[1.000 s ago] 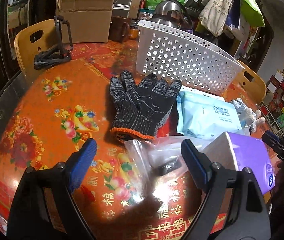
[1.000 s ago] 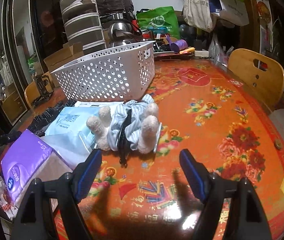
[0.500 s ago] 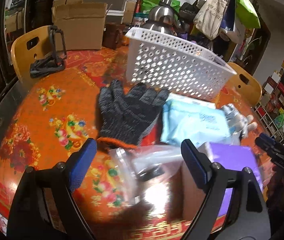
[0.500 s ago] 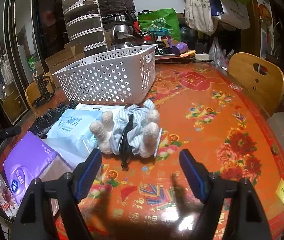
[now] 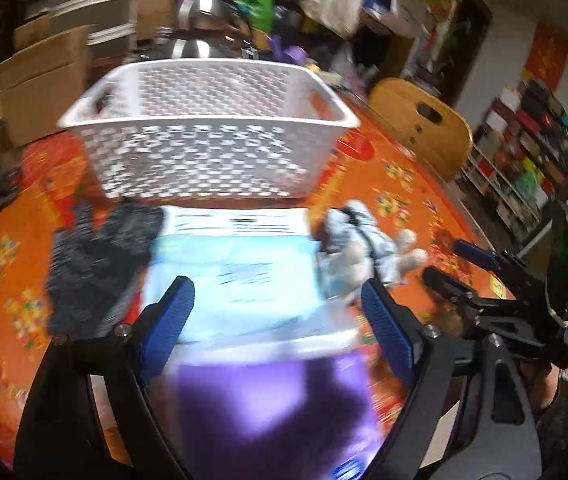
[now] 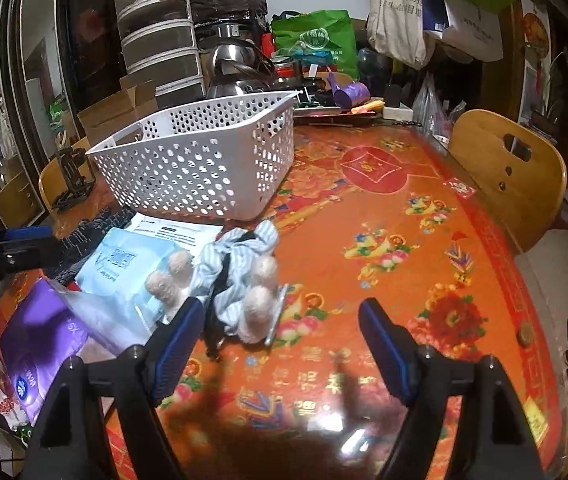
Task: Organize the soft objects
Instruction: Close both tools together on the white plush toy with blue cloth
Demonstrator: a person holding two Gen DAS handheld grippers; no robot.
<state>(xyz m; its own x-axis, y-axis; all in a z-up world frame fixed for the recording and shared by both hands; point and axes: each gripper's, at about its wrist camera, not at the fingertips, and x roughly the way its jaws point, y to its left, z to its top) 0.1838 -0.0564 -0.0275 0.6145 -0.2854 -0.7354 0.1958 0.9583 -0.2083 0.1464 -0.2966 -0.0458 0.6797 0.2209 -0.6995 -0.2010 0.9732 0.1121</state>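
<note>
Right wrist: one basket (image 6: 204, 168), one doll (image 6: 236, 280) (both jaws released, empty).

Left view motion-blurred; right sharp, dim corners, tabletop (image 6: 403, 240) glare.

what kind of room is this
Most likely a lived-in home dining area: a round table under a festive orange cloth, wooden chairs drawn up to it, and a steel kettle among the bags and boxes behind.

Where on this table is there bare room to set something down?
Bare cloth runs from the basket and plush toy to the chair. Crowded on the other side: wipes pack, purple pack and dark glove lie close together.
</note>
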